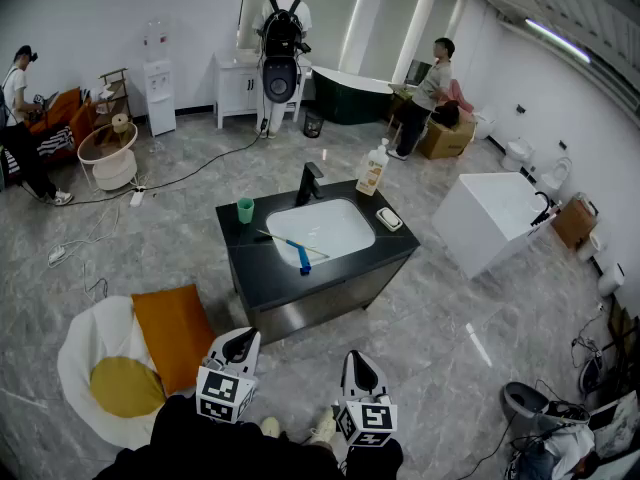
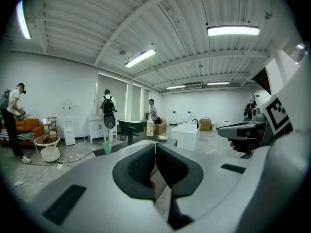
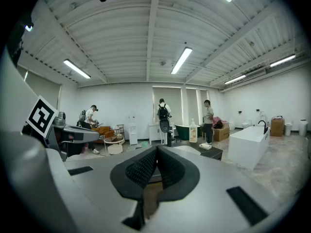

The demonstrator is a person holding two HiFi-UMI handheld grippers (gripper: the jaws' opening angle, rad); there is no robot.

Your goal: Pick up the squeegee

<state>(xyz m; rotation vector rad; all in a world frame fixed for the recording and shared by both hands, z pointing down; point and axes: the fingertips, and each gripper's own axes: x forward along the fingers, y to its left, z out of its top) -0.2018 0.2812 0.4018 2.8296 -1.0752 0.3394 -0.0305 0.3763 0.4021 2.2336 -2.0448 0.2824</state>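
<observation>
Grey floor all round. Black bench stands mid-room, well apart from both claws. White sink is set into the bench top, approx centre.

L claw and R claw sit low in the head view, short of the bench's front edge, side by side, not touching each other. In each claw's own view the pads are pressed together w/ nothing btw them; both carry nothing.

Bottle: upright at the back-right corner. Faucet: black, at the back edge, just behind the sink.

Squeegee: lies flat on the sink's front-left rim, blue handle pointing toward the bench's front edge, thin blade end crossing the rim. No claw touches it.

Cup: green, upright, near the back-left corner. Soap dish: near the right edge, just beside the sink.
</observation>
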